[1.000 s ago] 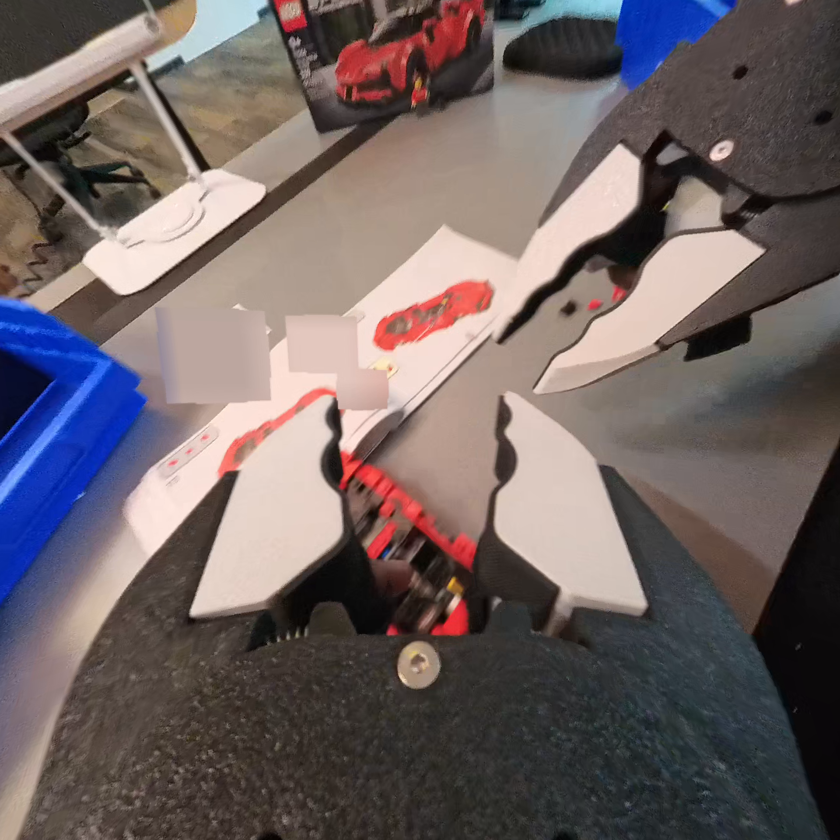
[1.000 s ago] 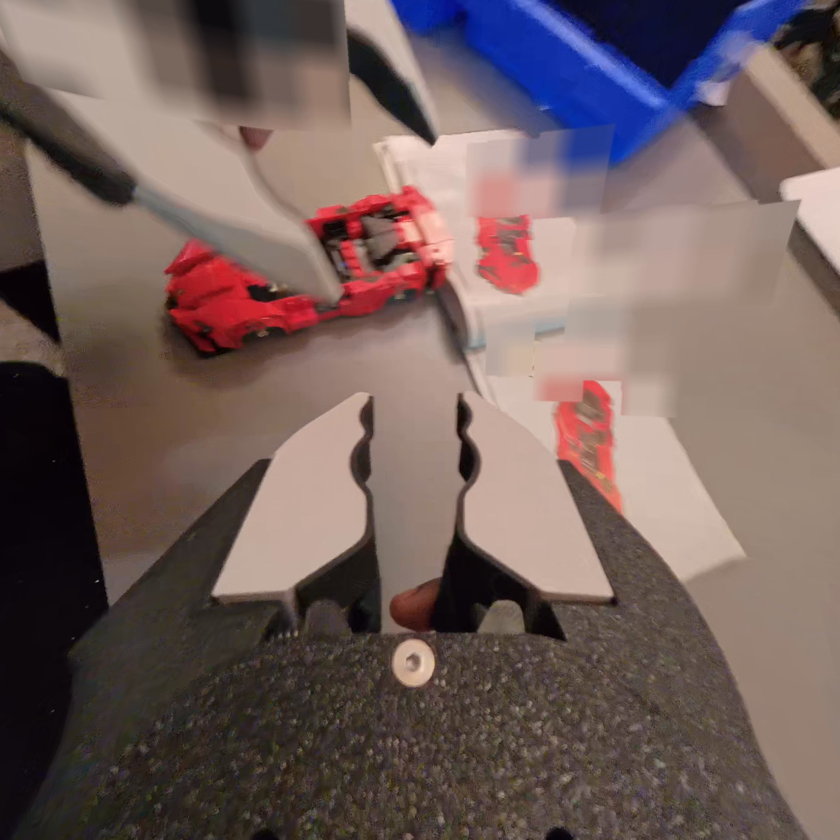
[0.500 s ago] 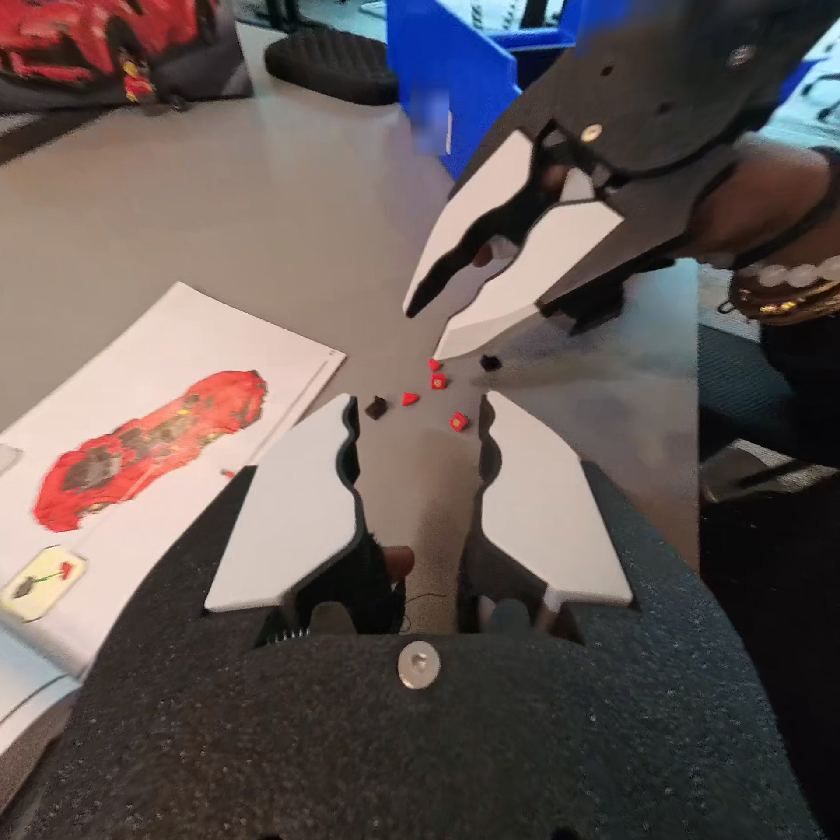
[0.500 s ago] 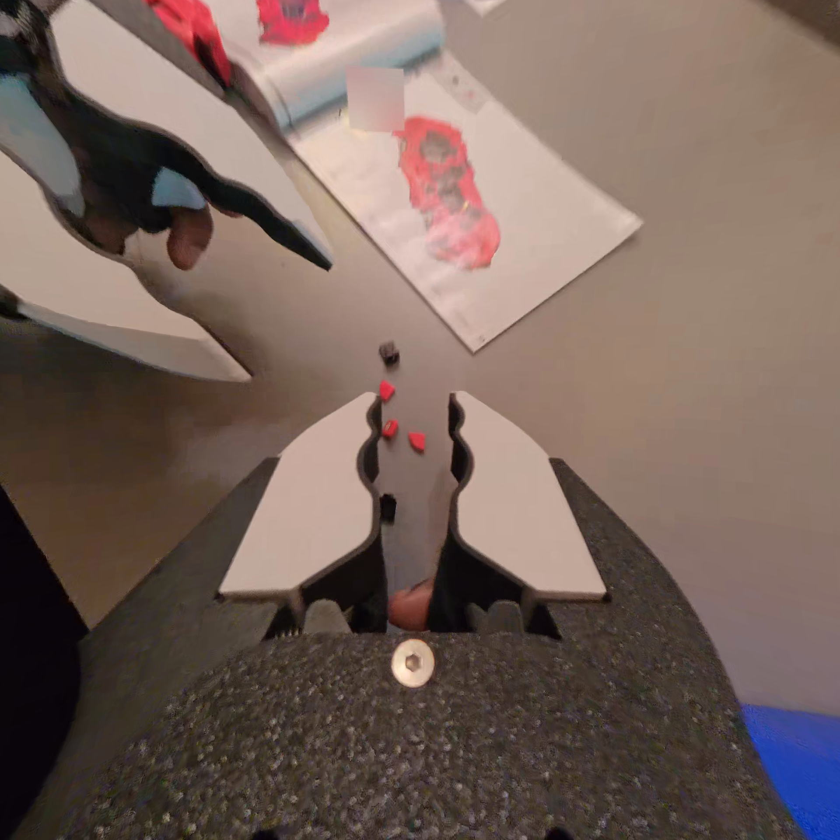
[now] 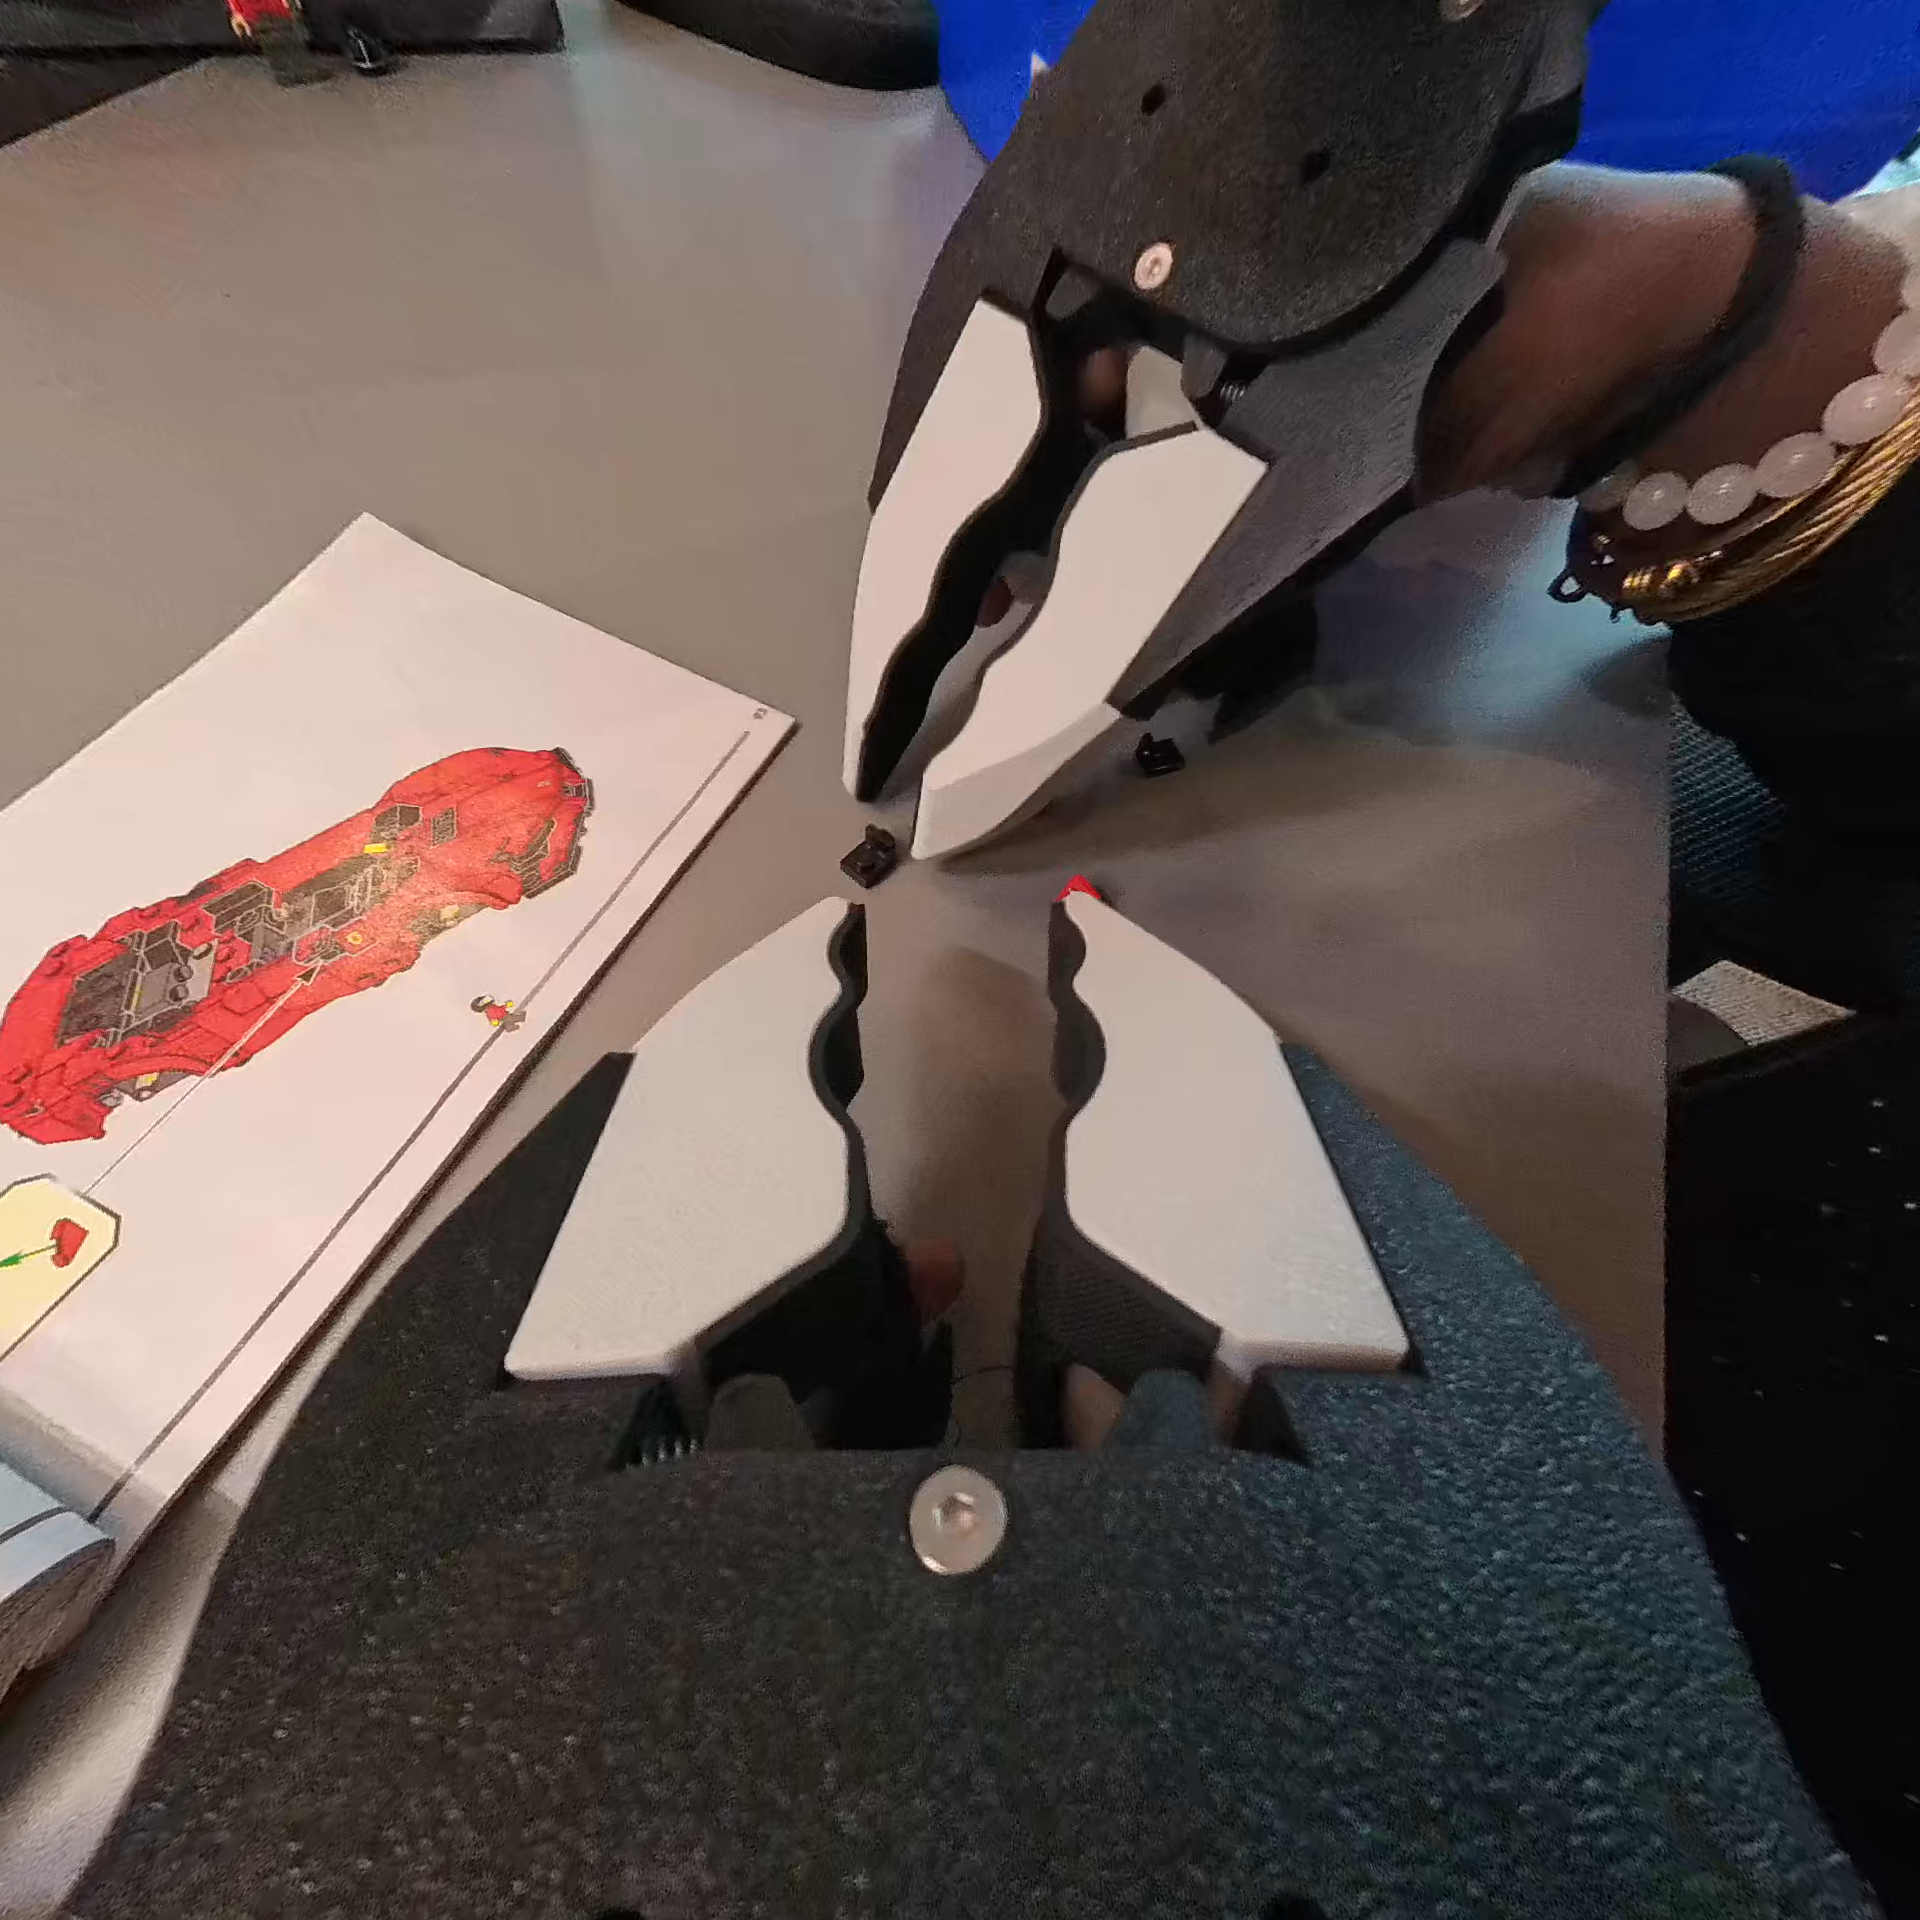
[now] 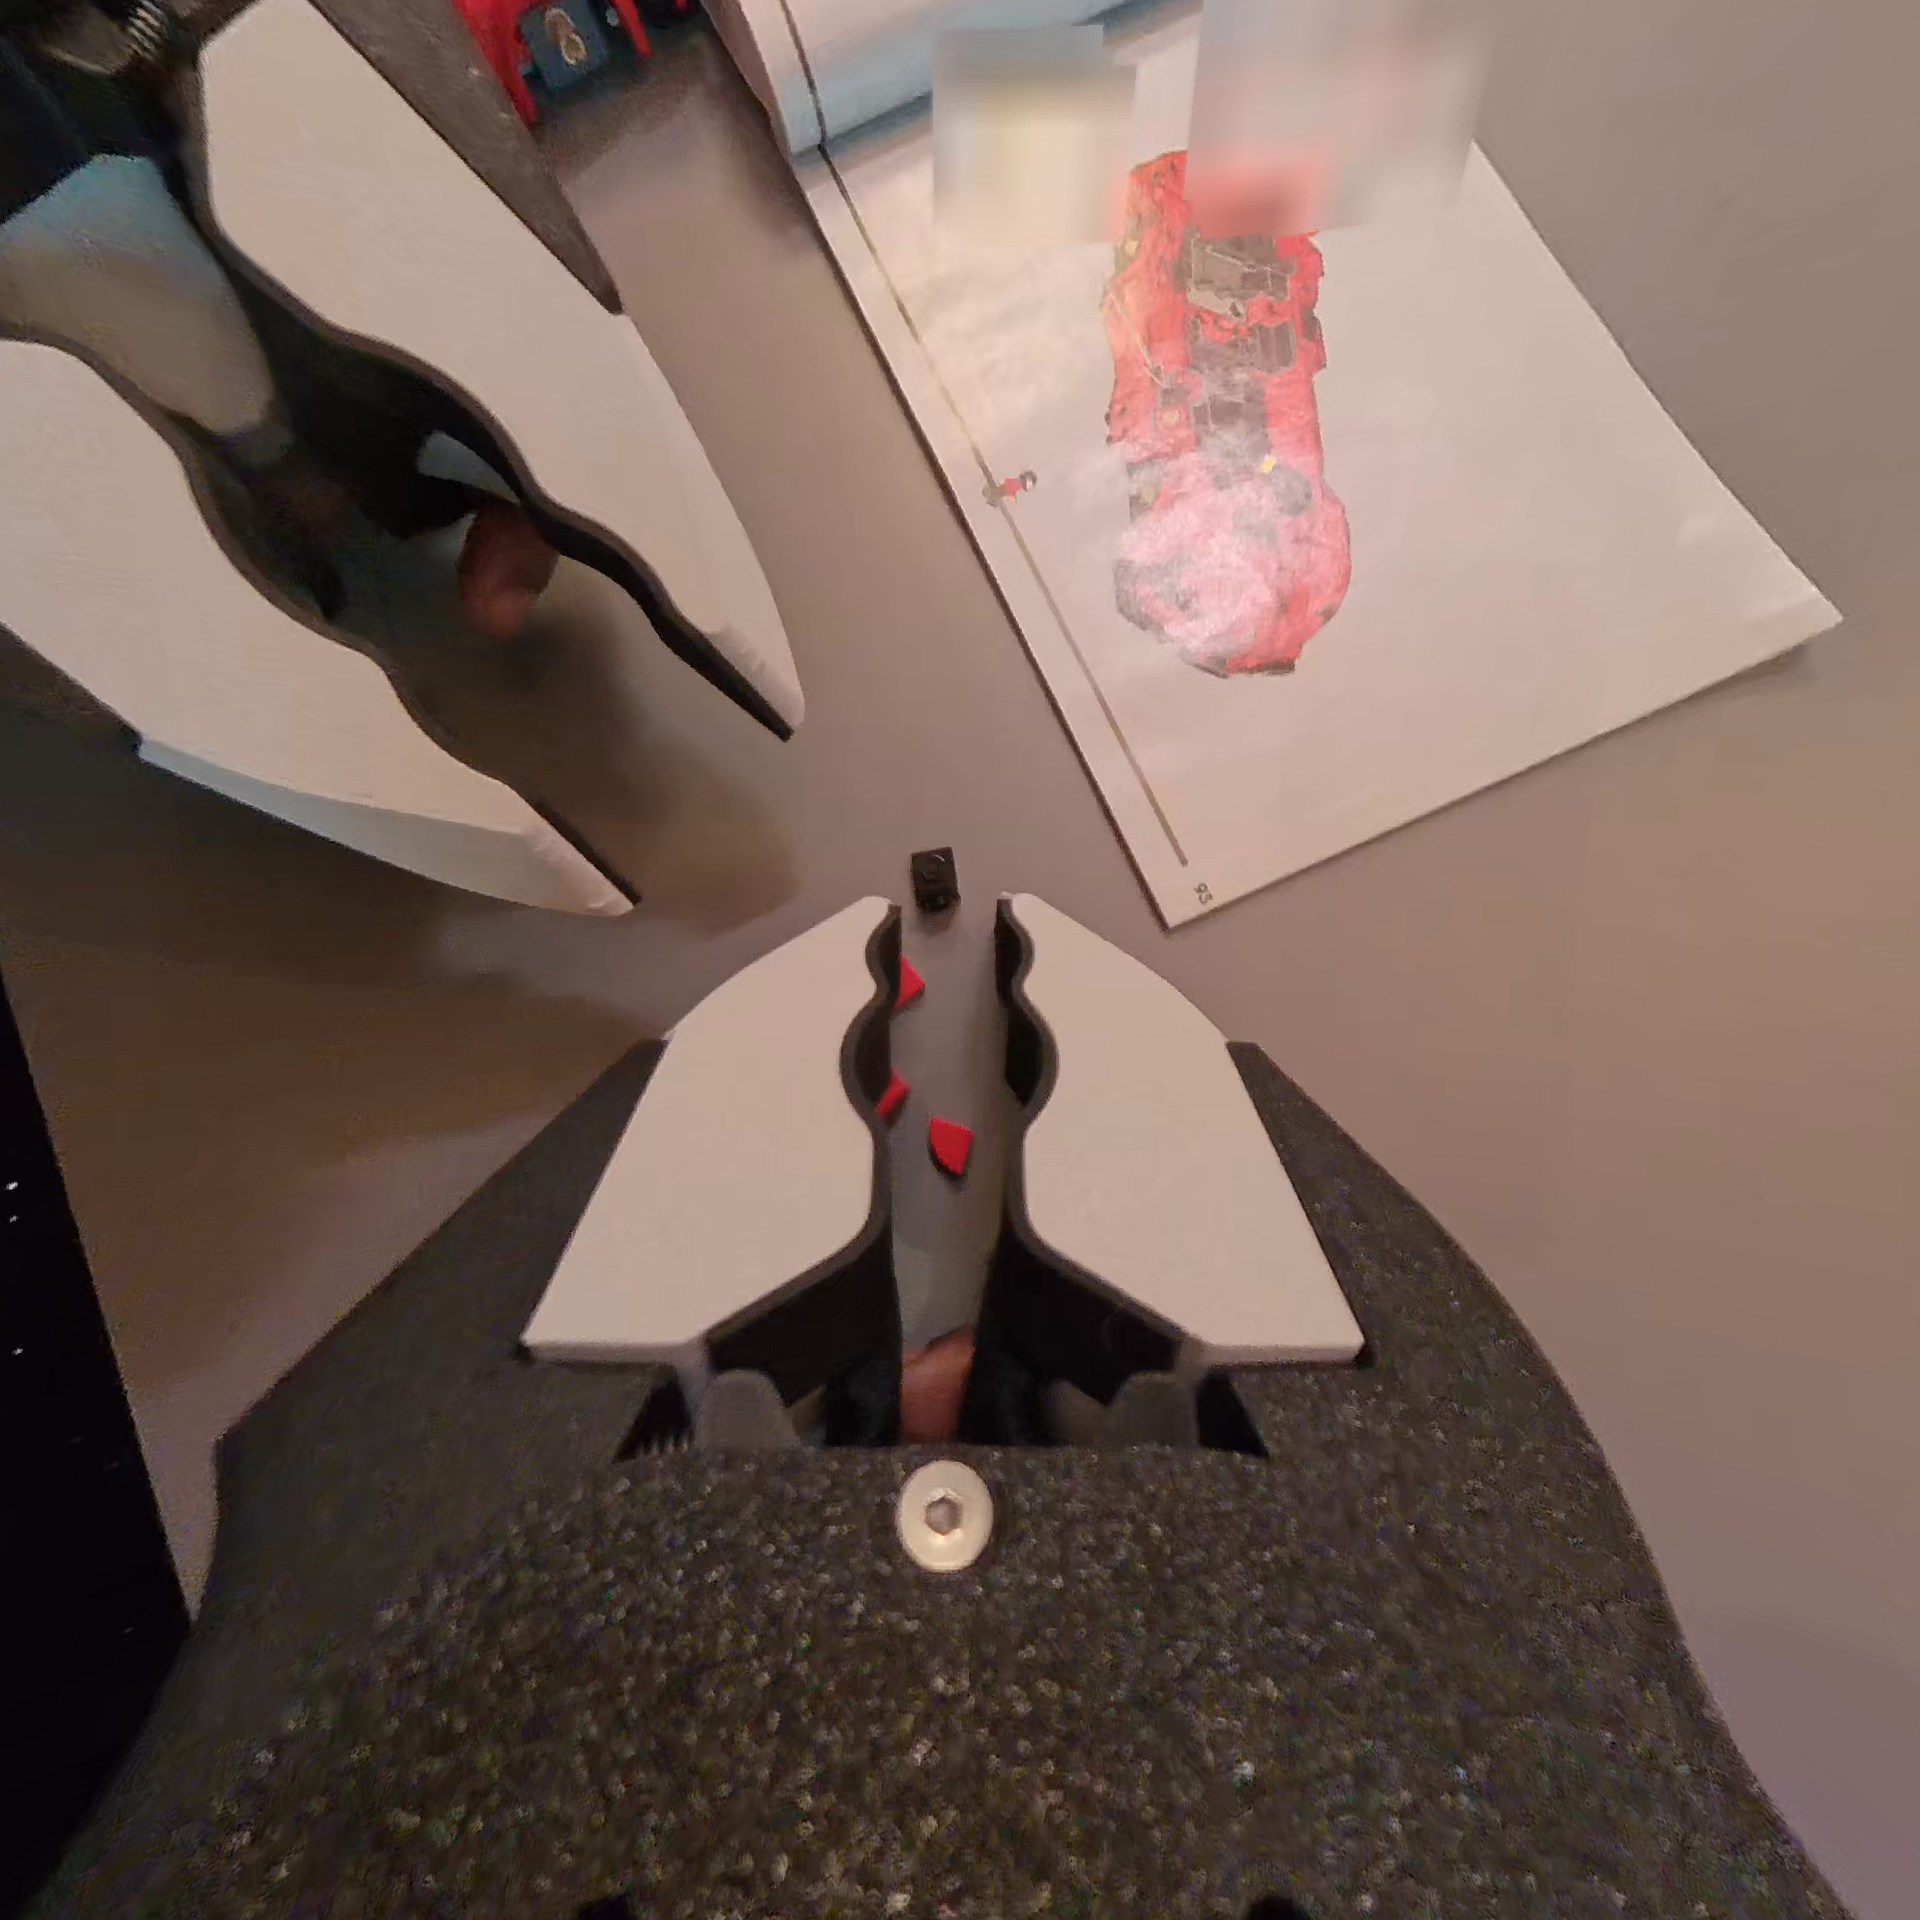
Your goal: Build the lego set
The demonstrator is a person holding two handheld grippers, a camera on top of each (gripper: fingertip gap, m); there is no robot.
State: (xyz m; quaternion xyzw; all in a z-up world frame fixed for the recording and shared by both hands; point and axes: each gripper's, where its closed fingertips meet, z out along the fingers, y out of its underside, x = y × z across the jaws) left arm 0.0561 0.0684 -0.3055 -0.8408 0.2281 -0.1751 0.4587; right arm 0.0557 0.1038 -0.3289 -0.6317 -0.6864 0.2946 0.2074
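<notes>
Fingers of the right gripper (image 6: 945, 914) stand apart, pointing down at the grey table (image 6: 1558, 1143); three small red pieces (image 6: 948, 1146) lie between them, clamped by neither. A tiny black piece (image 6: 932, 878) sits just beyond the tips. The left gripper (image 5: 956, 909), fingers apart, holds nothing. Farther off lies the instruction booklet (image 6: 1403, 623).

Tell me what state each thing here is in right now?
Left gripper: open, empty.
Right gripper: open, empty, low over the pieces.
Red pieces: loose on the table.
Black piece: loose, just past the right gripper's fingertips.
Instruction booklet: lying open.
</notes>
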